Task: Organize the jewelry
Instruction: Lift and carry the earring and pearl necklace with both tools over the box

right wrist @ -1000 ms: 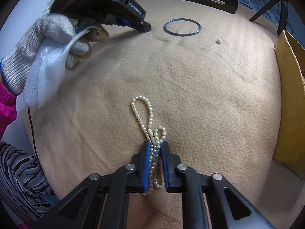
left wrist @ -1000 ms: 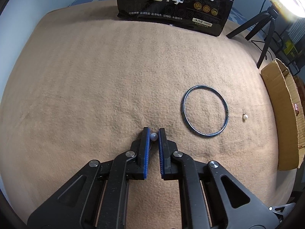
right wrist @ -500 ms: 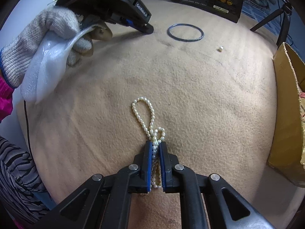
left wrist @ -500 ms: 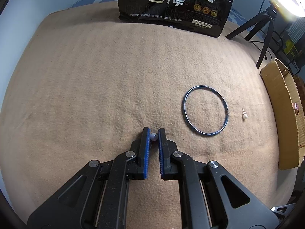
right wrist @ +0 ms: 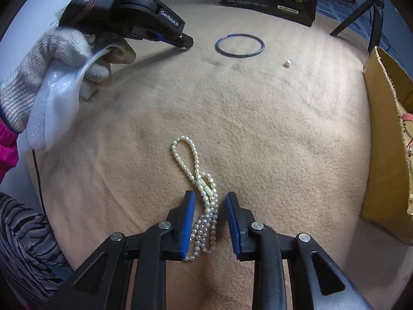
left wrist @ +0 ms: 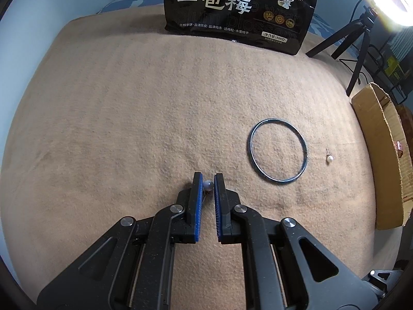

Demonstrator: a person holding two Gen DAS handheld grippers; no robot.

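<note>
Left gripper: jaws narrow, blue pads clamped on a small round grey-white pearl earring at the fingertips, directly above the tan felt table cover.

Right gripper: jaws parted wide, straddling a bunched white pearl bead necklace. The strands lie loose on the cover between the pads; the pad at 9 o'clock is just beside the beads, and contact cannot be confirmed. One necklace loop extends toward 11 o'clock beyond the fingertips.

In the left wrist view, a thin dark metal bangle lies flat at 2 o'clock from the left gripper. A second white pearl stud earring lies at 3 o'clock of the bangle, apart from it. A brown cardboard box stands at the 3 o'clock edge of the cover.

A black snack bag stands upright at 12 o'clock. Legible print: "一包梅"; a label at the lower corner reads "500克". A black tripod stands at 2 o'clock.

In the right wrist view, the left gripper body reads "GenRoboAI". A grey knit-gloved left hand grips it together with white foam wrap
</note>
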